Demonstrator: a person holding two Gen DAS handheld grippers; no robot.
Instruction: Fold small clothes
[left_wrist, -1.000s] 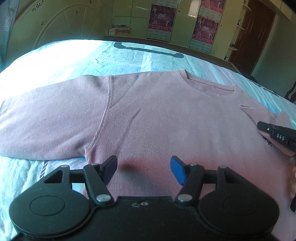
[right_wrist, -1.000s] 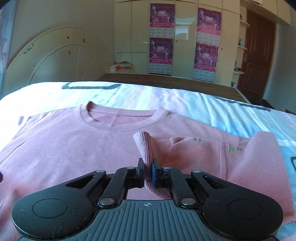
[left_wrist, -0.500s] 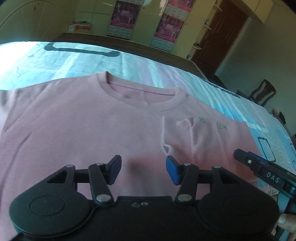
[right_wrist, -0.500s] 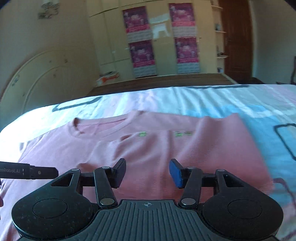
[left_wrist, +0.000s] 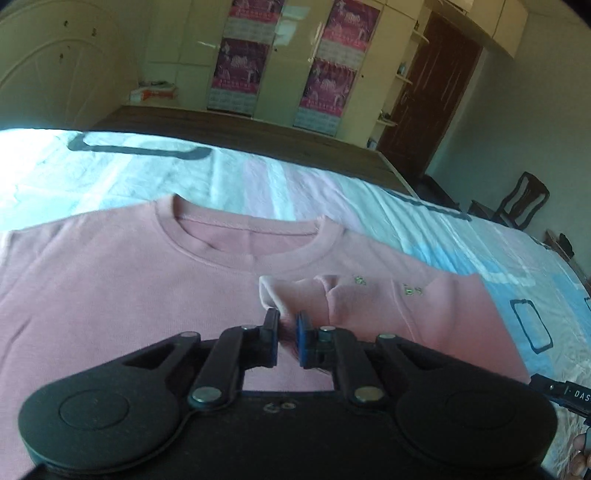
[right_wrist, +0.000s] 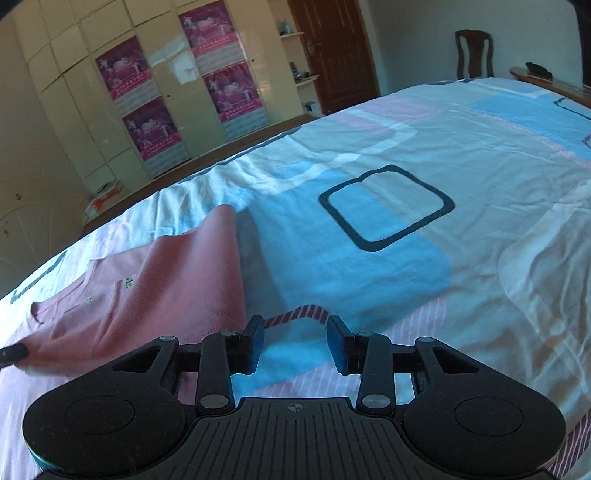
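A bed (left_wrist: 110, 173) covered by a white sheet printed with blue and pink blocks and dark rounded outlines is carrying everything, and it is filling most of the right wrist view (right_wrist: 424, 177). Beyond the far edge of the bed a cream wardrobe (left_wrist: 280, 66) is standing with magenta posters (left_wrist: 240, 70) on its doors, a dark wooden door (left_wrist: 432, 92) is showing to the right of the wardrobe, and a dark wooden chair (left_wrist: 521, 201) is sitting off the bed's far right corner. A pink sweatshirt (left_wrist: 110, 288) is lying flat on the bed with its round collar pointing toward the wardrobe; one sleeve is lying folded across the chest, its ribbed cuff (left_wrist: 284, 295) sitting just below the collar. In the right wrist view the same sweatshirt (right_wrist: 155, 291) is lying at the left, its folded edge running beside the blue block of the sheet. The left gripper (left_wrist: 286, 338) is sitting over the chest of the sweatshirt with its fingers nearly together, pinching the cuff between the black finger and the blue pad. The right gripper (right_wrist: 295, 345) is hovering over the bare sheet just right of the sweatshirt, its fingers spread wide and holding nothing. A slim black tip of the left gripper (right_wrist: 11, 352) is poking in at the left edge of that view, touching the pink fabric.
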